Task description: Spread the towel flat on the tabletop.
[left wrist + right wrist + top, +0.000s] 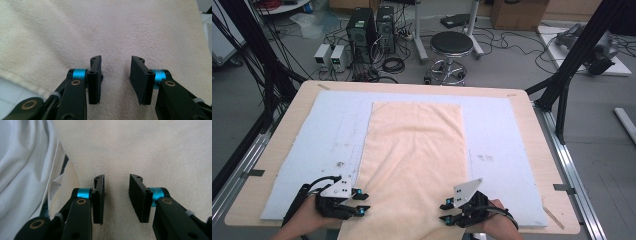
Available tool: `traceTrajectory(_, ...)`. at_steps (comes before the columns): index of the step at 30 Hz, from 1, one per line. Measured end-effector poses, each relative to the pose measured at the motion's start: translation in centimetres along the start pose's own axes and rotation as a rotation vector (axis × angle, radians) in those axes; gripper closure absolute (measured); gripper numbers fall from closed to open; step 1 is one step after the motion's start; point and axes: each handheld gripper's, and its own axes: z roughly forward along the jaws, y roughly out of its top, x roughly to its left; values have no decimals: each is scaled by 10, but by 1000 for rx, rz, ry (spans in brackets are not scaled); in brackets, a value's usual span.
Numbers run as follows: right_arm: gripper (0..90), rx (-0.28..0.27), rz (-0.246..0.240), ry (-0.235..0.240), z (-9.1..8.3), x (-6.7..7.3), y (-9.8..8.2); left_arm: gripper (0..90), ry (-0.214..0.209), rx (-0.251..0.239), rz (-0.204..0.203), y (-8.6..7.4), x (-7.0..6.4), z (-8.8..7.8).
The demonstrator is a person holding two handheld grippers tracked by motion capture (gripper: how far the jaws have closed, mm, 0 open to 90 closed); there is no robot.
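A cream terry towel lies flat lengthwise on the pale blue mat, and its near end hangs over the table's front edge. My left gripper sits at the towel's near left edge and points right across it. My right gripper sits at the near right edge and points left. In the left gripper view the left gripper stands open just over the towel, nothing pinched. In the right gripper view the right gripper is open over the towel in the same way.
The mat covers most of a wooden table. A white cloth hangs at the left of the right gripper view. Beyond the table stand a round stool, computer towers with cables, and black frame posts.
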Motion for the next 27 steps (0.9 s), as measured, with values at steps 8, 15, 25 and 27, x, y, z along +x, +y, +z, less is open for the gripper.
traceTrajectory(8, 574, -53, 101, -130, -20, -13, -3, 586, 45, -36, -44, 6, 11, -4)
traceTrajectory(15, 414, -71, 198, -250, -11, -38, 3, 550, 74, -44, -71, 21, 27, 12)
traceTrajectory(25, 325, 1, 103, -183, 4, -26, 2, 521, 97, -7, -65, 3, 23, 4)
traceTrajectory(27, 325, 1, 103, -179, 3, -23, 0, 522, 101, -10, -70, -1, 22, 1)
